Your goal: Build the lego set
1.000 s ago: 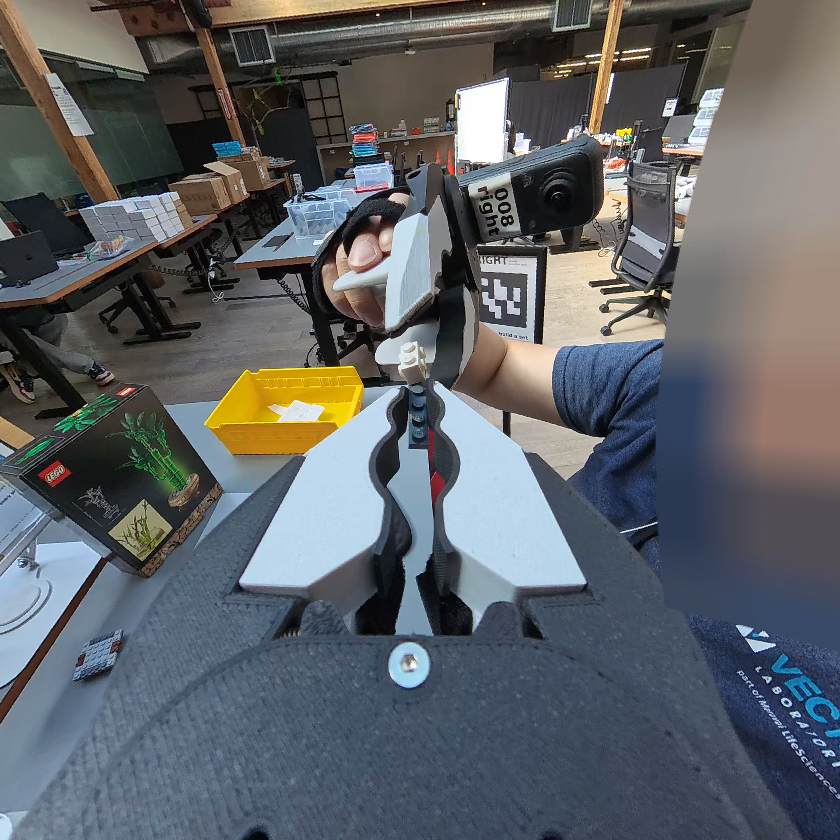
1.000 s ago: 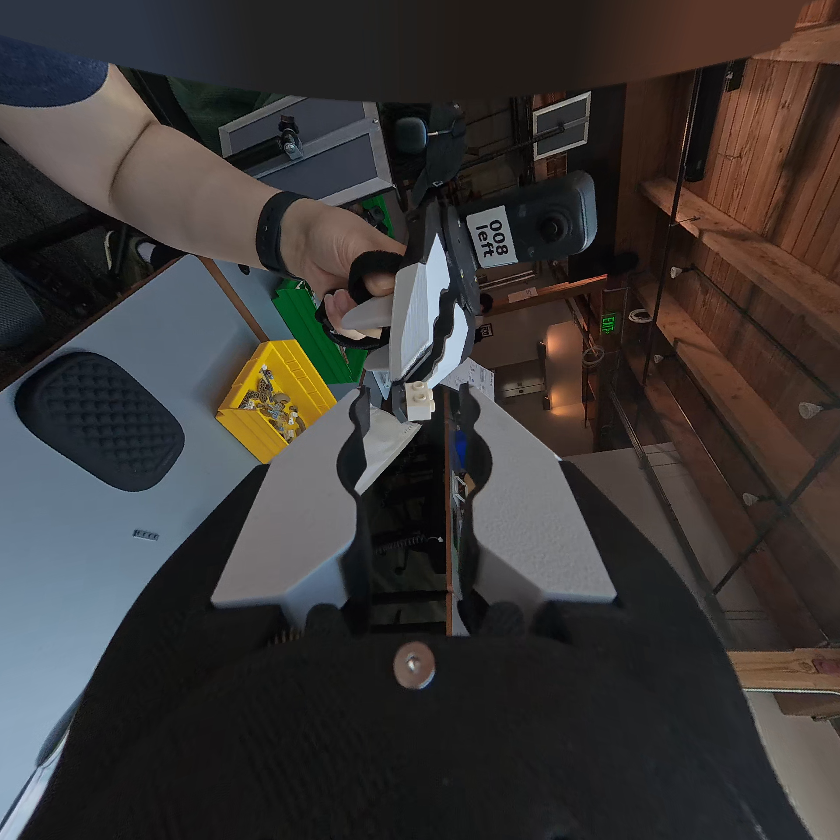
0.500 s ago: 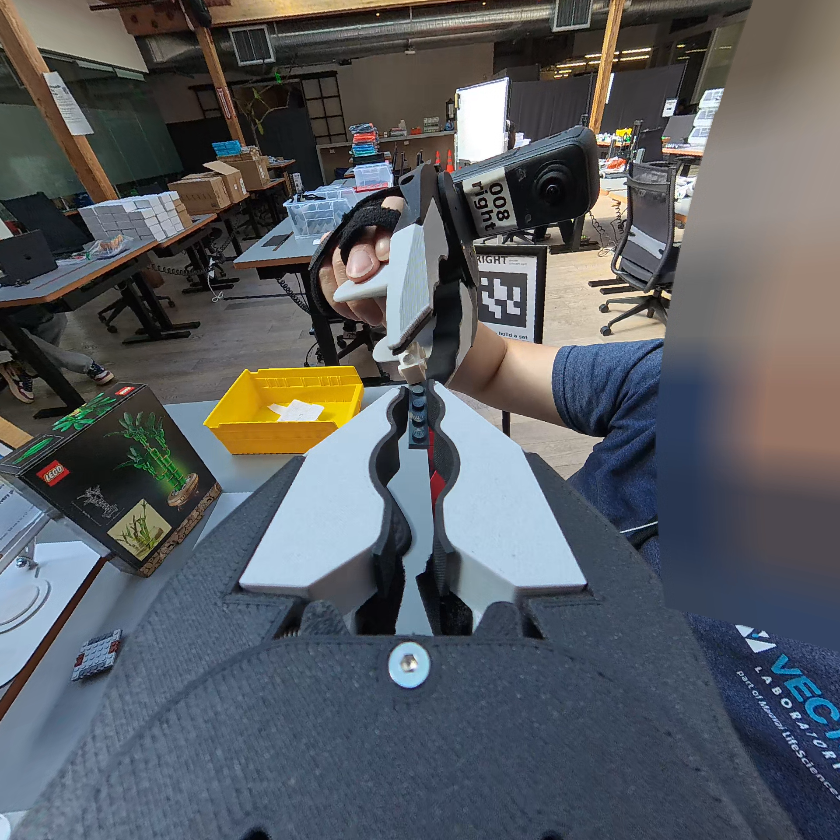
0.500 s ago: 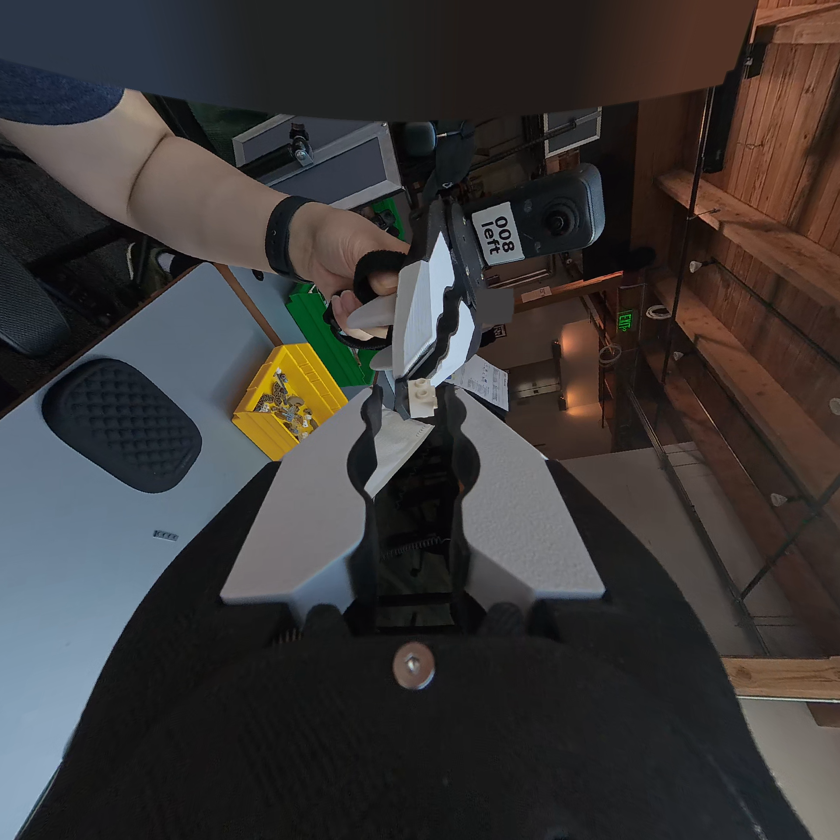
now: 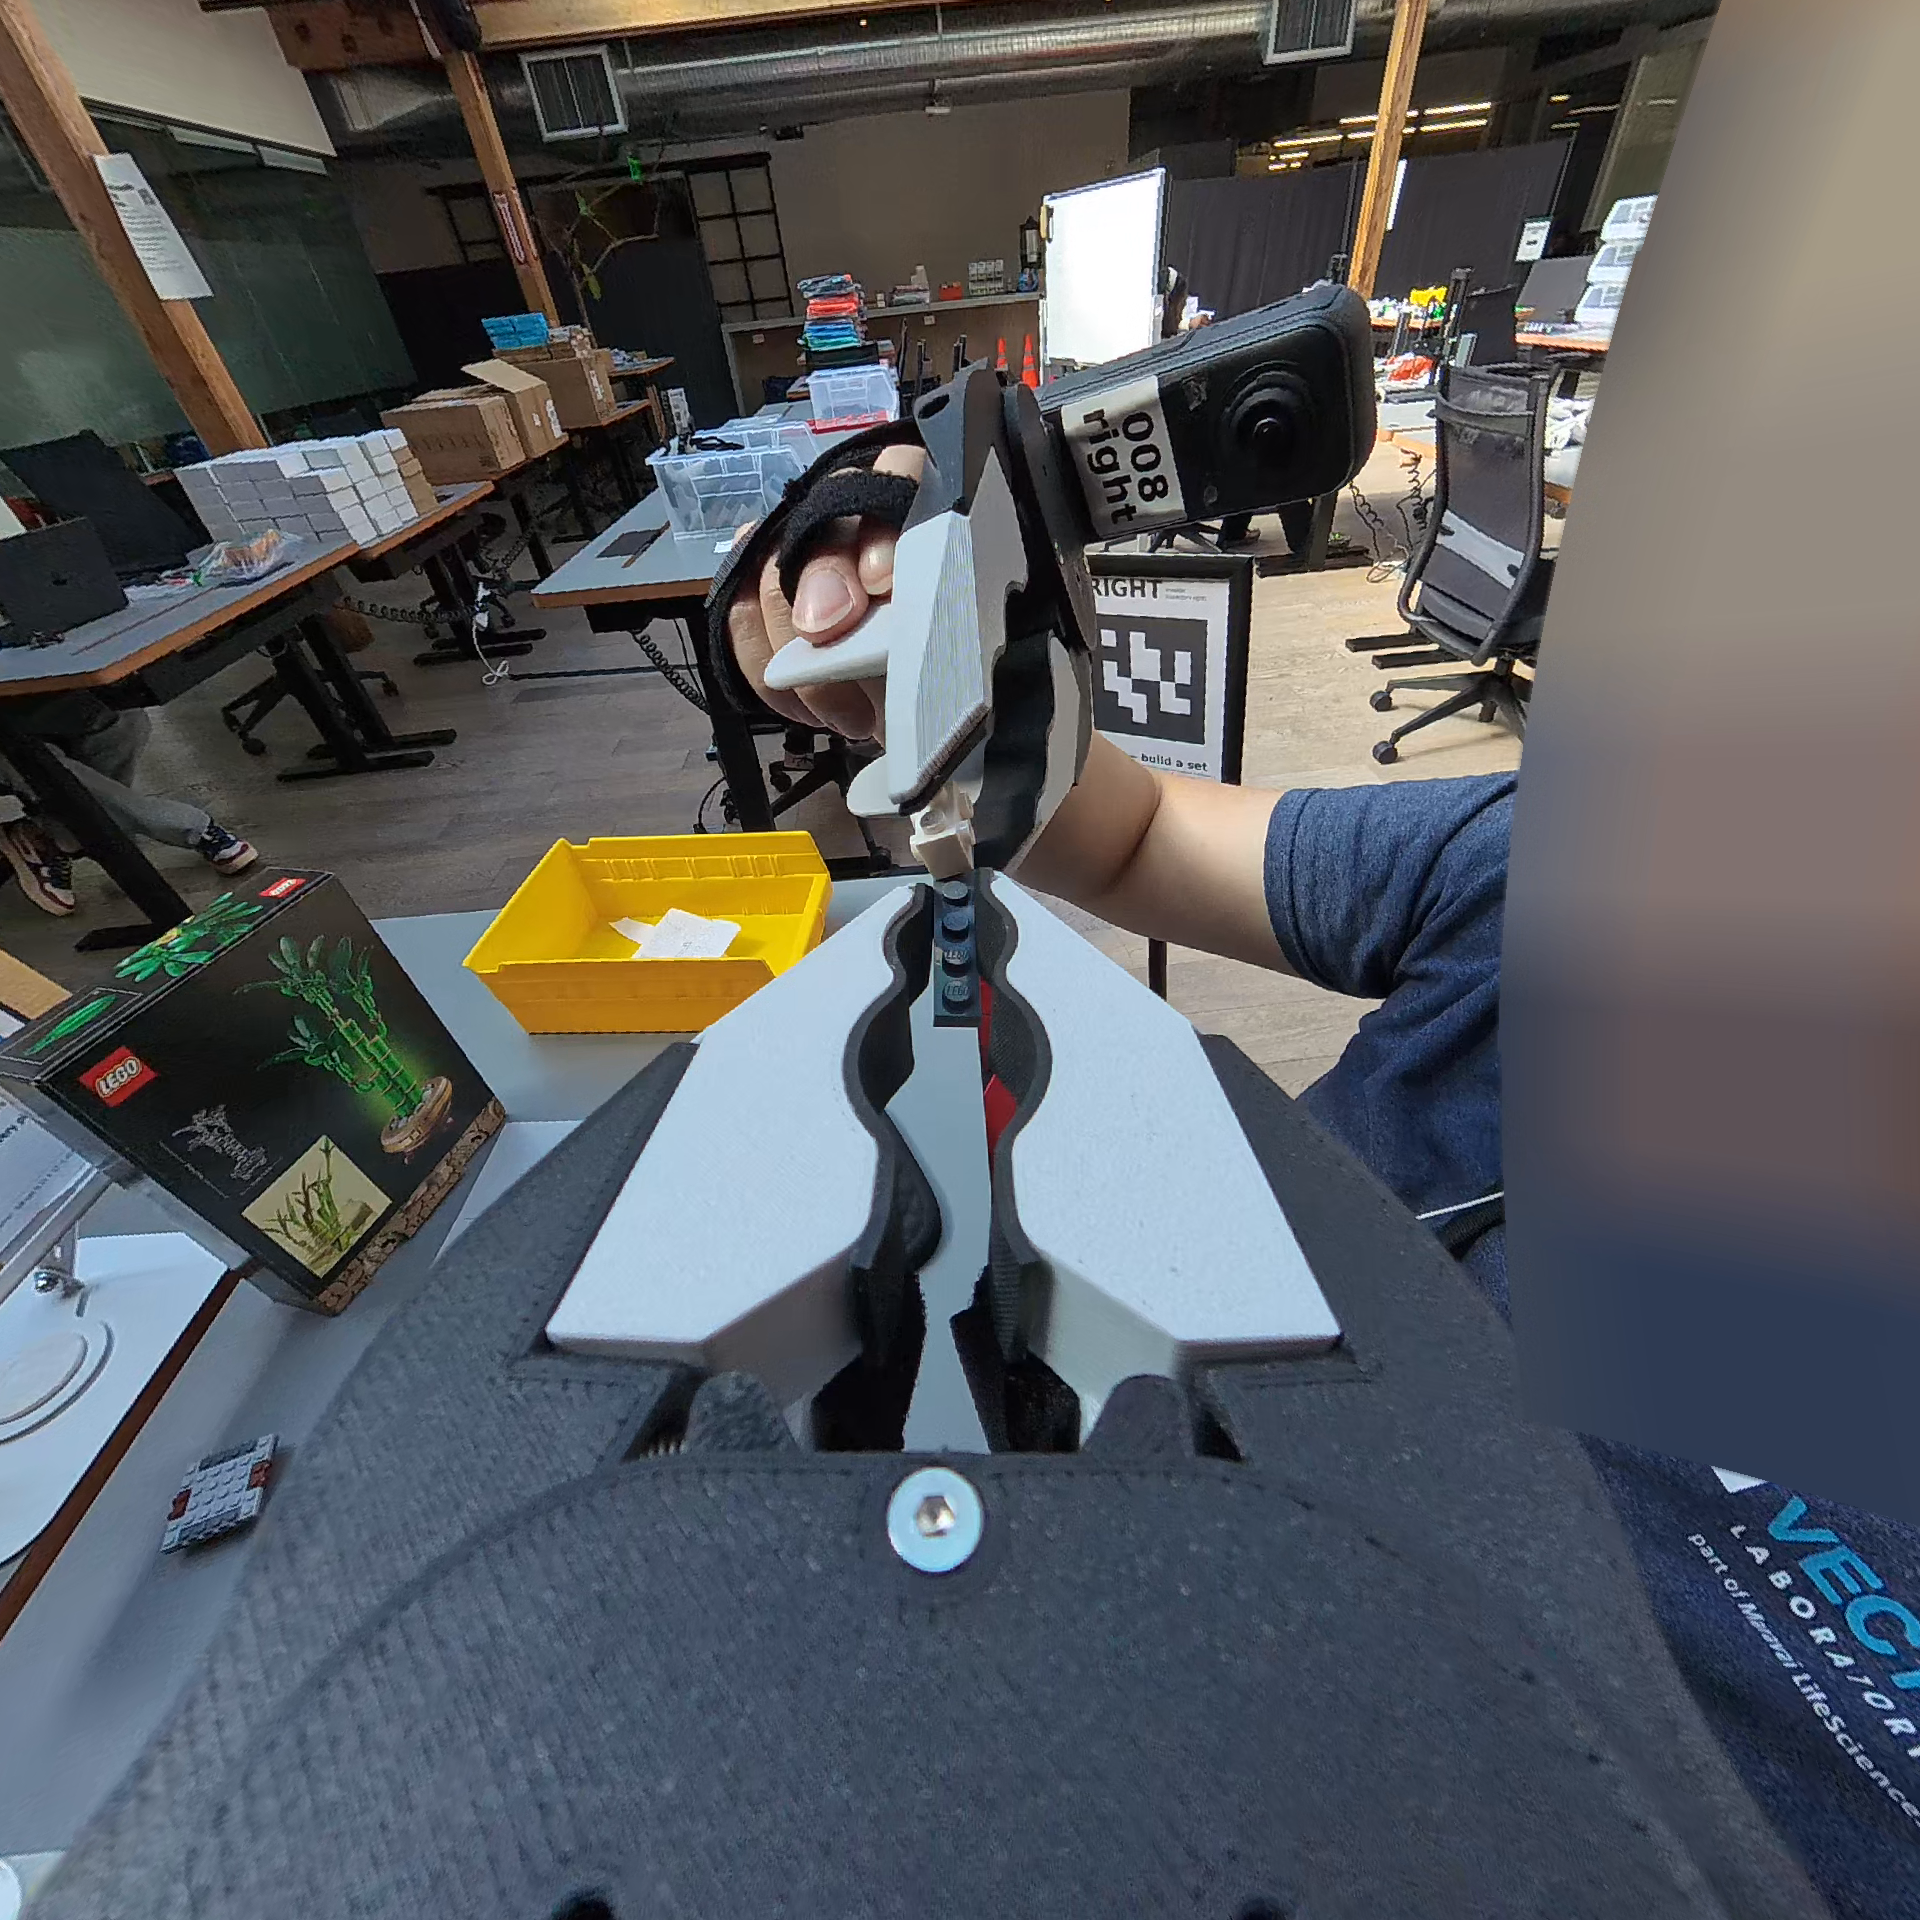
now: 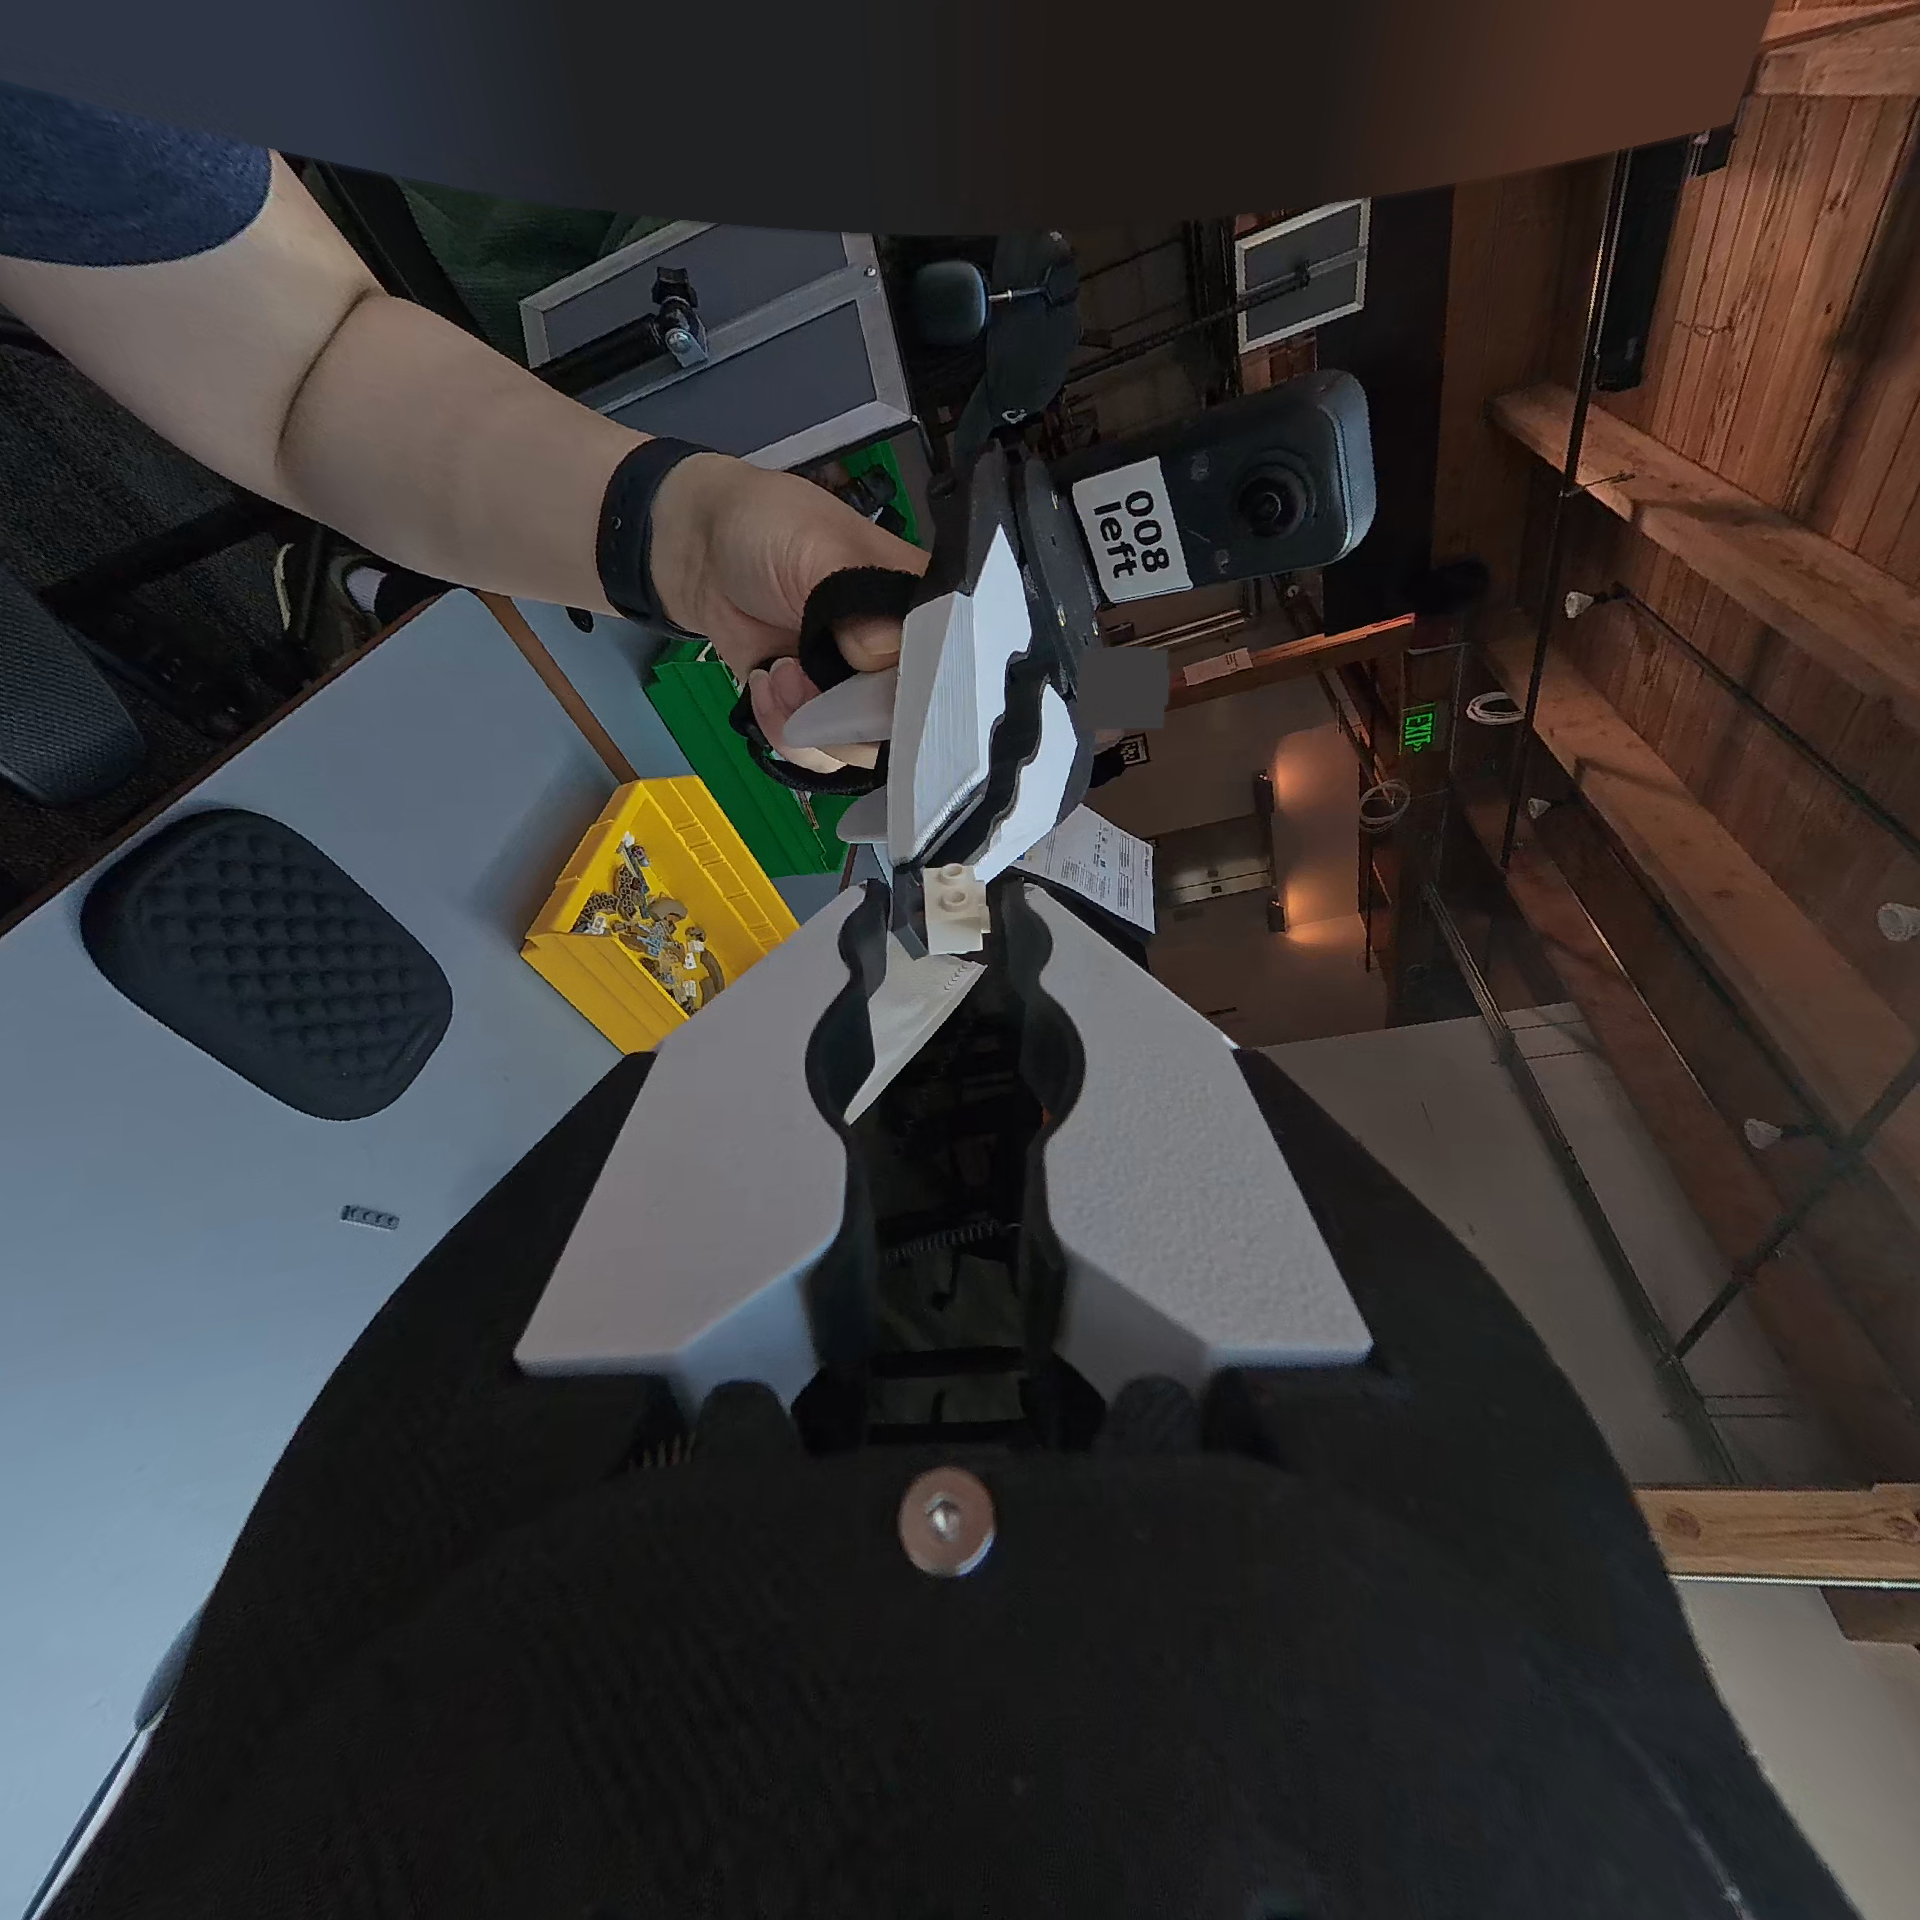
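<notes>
In the left wrist view my left gripper is shut on a thin dark studded plate with a red piece behind it, held in the air. A cream brick sits at the plate's far end. My right gripper comes from the opposite side, tips on that brick. In the right wrist view the right gripper has its fingers closed around the cream brick. The left gripper faces it tip to tip.
On the grey table: a yellow bin holding a paper slip, a black set box, a small grey studded assembly. The right wrist view shows a yellow bin of parts, a black pad, a small grey plate. Both grippers' tips are close together, under 4 cm apart.
My right gripper's jaws have narrowed from wide open to closed around the cream brick at the end of the plate. The left gripper has kept its grip and barely moved.
</notes>
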Demonstrator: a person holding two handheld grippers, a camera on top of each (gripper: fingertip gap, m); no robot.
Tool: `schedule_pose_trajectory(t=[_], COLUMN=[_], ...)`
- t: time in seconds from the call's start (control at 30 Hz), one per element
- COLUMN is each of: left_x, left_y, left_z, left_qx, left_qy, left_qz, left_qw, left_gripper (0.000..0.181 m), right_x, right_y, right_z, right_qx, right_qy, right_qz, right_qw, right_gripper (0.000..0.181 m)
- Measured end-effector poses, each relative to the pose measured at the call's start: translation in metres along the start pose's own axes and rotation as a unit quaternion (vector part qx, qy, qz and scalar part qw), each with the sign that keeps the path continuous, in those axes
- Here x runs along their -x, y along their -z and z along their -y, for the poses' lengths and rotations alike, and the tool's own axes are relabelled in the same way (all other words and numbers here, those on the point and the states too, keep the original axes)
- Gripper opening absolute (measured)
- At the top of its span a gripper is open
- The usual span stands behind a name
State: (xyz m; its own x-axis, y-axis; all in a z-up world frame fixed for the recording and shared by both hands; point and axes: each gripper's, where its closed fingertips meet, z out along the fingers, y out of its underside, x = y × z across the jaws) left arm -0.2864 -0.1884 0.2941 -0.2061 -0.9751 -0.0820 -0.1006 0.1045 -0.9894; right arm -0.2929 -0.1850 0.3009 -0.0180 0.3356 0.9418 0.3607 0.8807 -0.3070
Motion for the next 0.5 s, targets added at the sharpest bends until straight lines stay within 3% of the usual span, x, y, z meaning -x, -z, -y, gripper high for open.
schedule_pose_trajectory(t=[0.5], left_x=[0.0012], left_y=[-0.0009], left_z=[-0.0007], left_qx=[-0.004], left_qy=[0.007], left_qz=[-0.004], left_qw=[1.000], left_gripper=[0.005], right_x=[0.0010], right_y=[-0.0003], right_z=[-0.0016], right_qx=[0.007], right_qy=[0.022], right_qz=[-0.014], right_qw=[1.000], right_gripper=[0.017])
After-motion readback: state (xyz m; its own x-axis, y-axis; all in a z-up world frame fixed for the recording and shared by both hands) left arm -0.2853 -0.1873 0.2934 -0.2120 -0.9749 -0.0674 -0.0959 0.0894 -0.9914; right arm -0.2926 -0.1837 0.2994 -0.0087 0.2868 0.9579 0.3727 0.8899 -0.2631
